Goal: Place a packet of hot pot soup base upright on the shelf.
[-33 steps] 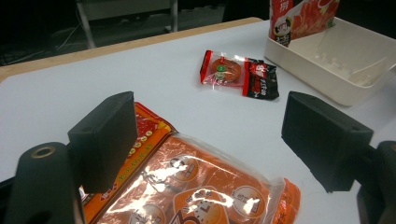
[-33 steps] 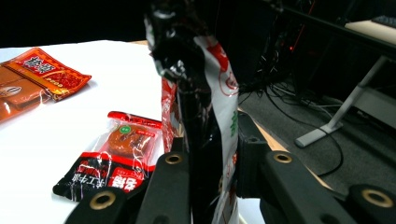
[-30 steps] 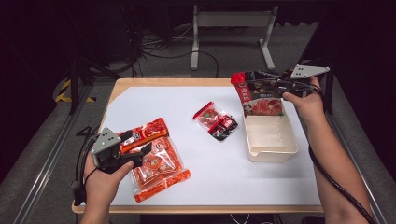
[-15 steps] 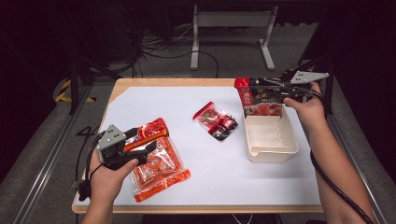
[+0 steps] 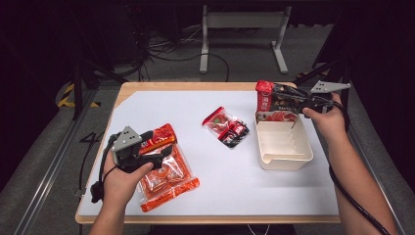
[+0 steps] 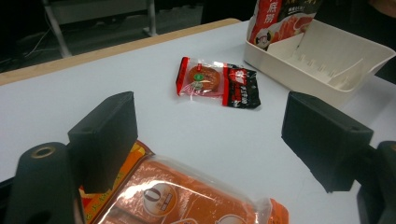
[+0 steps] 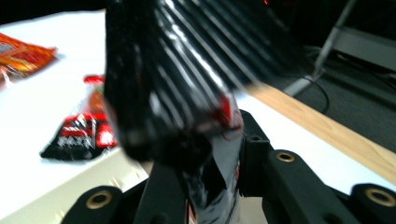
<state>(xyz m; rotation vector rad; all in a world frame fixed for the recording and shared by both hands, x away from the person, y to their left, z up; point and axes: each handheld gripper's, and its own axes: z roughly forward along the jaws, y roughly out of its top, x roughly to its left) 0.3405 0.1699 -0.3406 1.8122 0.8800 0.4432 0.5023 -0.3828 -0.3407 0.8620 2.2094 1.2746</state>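
Your right gripper (image 5: 293,100) is clamped on the red-and-black pouch (image 5: 274,95), whose lower end dips into the far end of the cream tray (image 5: 286,159); in the right gripper view the pouch (image 7: 187,79) is a dark blur hiding the pads. Your left gripper (image 5: 164,149) stands wide open over the orange packet (image 5: 166,178), which is cut off at the bottom of the left gripper view, with nothing pressed between the jaws. Between them a small red-and-black sachet (image 5: 227,128) lies on the white tabletop (image 5: 235,181), with dark floor, cables and a metal stand (image 5: 242,29) beyond.
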